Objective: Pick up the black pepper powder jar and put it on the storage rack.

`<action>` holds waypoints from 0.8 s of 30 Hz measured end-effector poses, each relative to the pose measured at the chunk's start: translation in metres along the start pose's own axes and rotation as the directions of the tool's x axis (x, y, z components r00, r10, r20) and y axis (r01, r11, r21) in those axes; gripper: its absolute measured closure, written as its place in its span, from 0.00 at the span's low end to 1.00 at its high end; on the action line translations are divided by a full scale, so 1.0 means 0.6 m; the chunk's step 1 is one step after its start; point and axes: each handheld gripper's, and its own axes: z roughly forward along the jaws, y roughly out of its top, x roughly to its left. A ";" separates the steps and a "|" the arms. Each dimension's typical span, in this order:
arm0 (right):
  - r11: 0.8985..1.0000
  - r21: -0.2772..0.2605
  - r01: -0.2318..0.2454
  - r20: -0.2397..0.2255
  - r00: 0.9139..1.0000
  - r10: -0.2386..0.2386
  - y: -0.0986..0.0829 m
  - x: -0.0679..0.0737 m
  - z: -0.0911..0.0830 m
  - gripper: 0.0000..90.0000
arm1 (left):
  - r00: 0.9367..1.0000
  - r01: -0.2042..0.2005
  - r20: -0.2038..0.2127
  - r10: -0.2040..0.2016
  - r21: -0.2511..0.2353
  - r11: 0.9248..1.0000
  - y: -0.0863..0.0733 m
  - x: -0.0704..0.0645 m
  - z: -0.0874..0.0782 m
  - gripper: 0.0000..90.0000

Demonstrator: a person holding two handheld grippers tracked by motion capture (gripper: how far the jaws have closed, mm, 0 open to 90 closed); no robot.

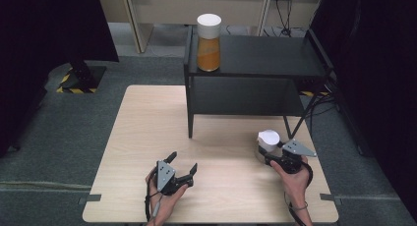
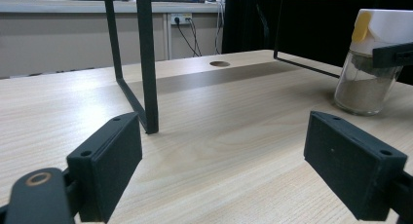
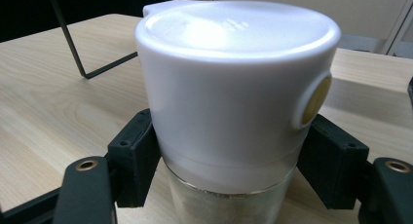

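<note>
A small glass jar (image 1: 268, 139) with a white lid stands on the wooden table (image 1: 147, 137) at the right; it holds beige powder (image 2: 363, 92). My right gripper (image 1: 268, 151) has its jaws pressed against both sides of the lid (image 3: 234, 87), low down near the glass. A yellow round spot (image 3: 314, 100) marks the lid's side. My left gripper (image 1: 183, 161) hovers low over the table's front middle, open, with nothing between its pads (image 2: 109, 160). A taller jar (image 1: 208, 44) with orange contents and a white lid stands on the black shelf's top, at its left end.
The black metal shelf (image 1: 265, 56) occupies the table's back right; its front left leg (image 2: 148, 63) stands just ahead of my left gripper. A cable hole (image 2: 219, 64) sits in the table under the shelf. Bare wood lies at left and front.
</note>
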 end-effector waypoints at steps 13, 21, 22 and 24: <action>0.999 -0.036 -0.029 0.039 0.999 0.031 -0.004 0.019 -0.015 0.34 | 1.000 -0.001 0.000 0.001 -0.001 1.000 0.000 0.000 0.000 0.15; 0.993 -0.109 -0.038 0.074 0.996 0.047 0.001 0.036 -0.055 0.34 | 1.000 -0.008 -0.003 0.008 -0.003 1.000 -0.001 -0.002 -0.001 0.15; 0.992 -0.116 -0.042 0.078 0.996 0.051 0.002 0.038 -0.060 0.34 | 1.000 -0.009 -0.002 0.009 -0.002 1.000 -0.001 -0.002 -0.001 0.15; 0.990 -0.133 -0.043 0.089 0.995 0.055 0.003 0.040 -0.070 0.34 | 1.000 -0.003 -0.002 0.003 -0.003 1.000 -0.001 -0.001 0.000 0.15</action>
